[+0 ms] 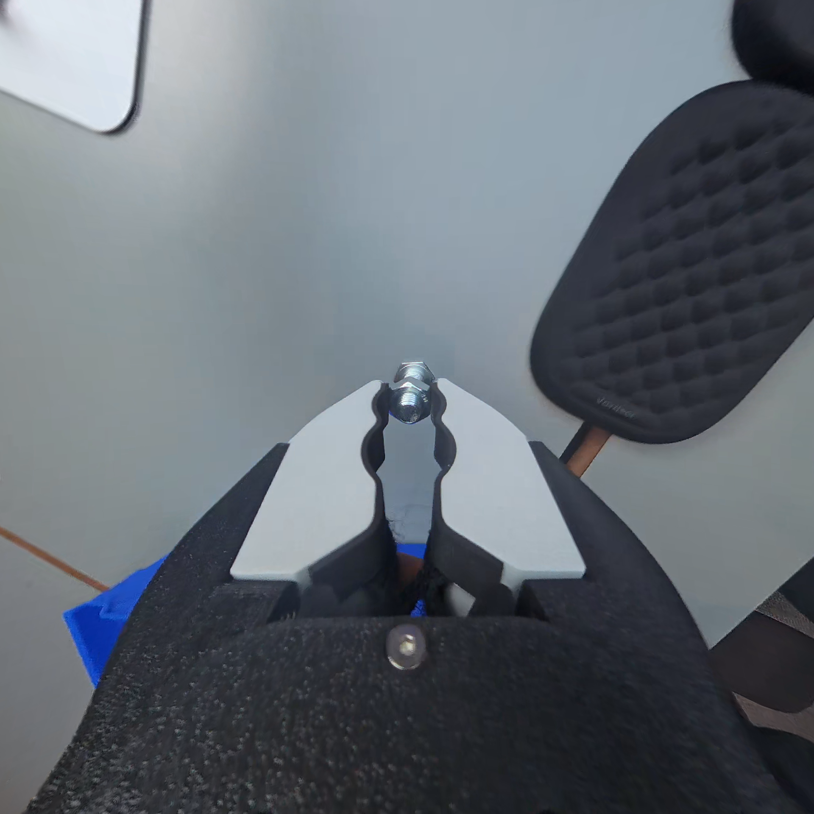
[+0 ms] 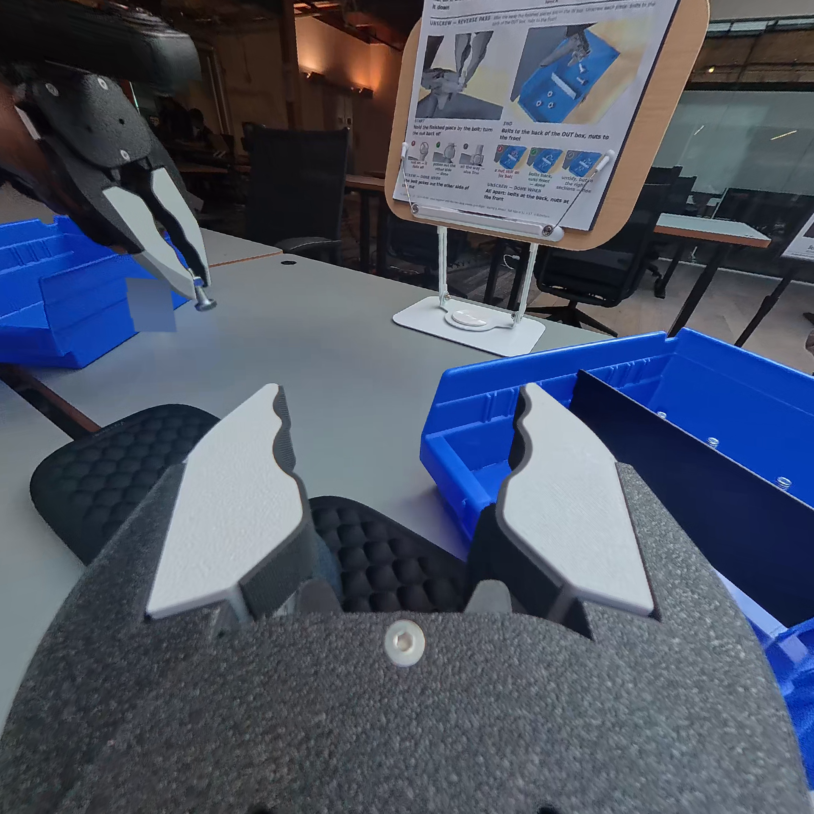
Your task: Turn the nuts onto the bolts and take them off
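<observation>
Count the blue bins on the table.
2 in the right wrist view: one bin at far left behind the left claw, one bin at right beside the open right claw. Others may lie outside the view.

Black dimpled pad [image 2: 110, 467] on grey table [image 2: 334, 352]; instruction sheet on wooden stand [image 2: 546, 114] behind; office chairs [image 2: 299, 185] beyond.
</observation>
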`<state>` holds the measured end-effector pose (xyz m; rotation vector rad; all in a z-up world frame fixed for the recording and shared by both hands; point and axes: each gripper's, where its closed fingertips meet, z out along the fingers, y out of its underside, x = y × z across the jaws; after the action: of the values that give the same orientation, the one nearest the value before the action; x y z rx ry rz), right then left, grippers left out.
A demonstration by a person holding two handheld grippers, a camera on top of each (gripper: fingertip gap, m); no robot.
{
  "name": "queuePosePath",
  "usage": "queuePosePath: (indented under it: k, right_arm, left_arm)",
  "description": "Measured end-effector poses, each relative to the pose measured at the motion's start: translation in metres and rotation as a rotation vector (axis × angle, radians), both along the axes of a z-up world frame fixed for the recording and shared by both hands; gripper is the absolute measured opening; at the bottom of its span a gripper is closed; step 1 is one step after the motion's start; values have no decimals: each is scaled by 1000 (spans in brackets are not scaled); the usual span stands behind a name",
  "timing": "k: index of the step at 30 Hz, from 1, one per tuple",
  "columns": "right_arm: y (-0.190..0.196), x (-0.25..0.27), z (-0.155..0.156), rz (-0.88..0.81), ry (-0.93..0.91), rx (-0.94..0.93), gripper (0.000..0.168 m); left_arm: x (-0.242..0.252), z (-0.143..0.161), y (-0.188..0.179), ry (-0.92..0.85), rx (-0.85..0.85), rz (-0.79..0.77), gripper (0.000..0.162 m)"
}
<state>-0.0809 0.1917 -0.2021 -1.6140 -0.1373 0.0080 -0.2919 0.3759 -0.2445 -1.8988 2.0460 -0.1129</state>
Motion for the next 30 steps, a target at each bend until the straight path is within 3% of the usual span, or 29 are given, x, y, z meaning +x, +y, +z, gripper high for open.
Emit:
queuePosePath:
  k: [5, 15, 25, 30]
  right_arm:
    - [-4, 3, 0, -15, -16, -9, 97]
    - [-2, 2, -5, -10, -11, -21, 97]
    - [-3, 4, -5, -21, -17, -26, 97]
    - [-3, 5, -7, -22, -18, -32, 97]
  left_arm:
    - [43, -32, -37, 43, -27, -121, 18]
    - [77, -79, -52, 148, 7, -181, 18]
    - [87, -88, -58, 145, -5, -199, 18]
    - [92, -76, -57, 3, -28, -168, 33]
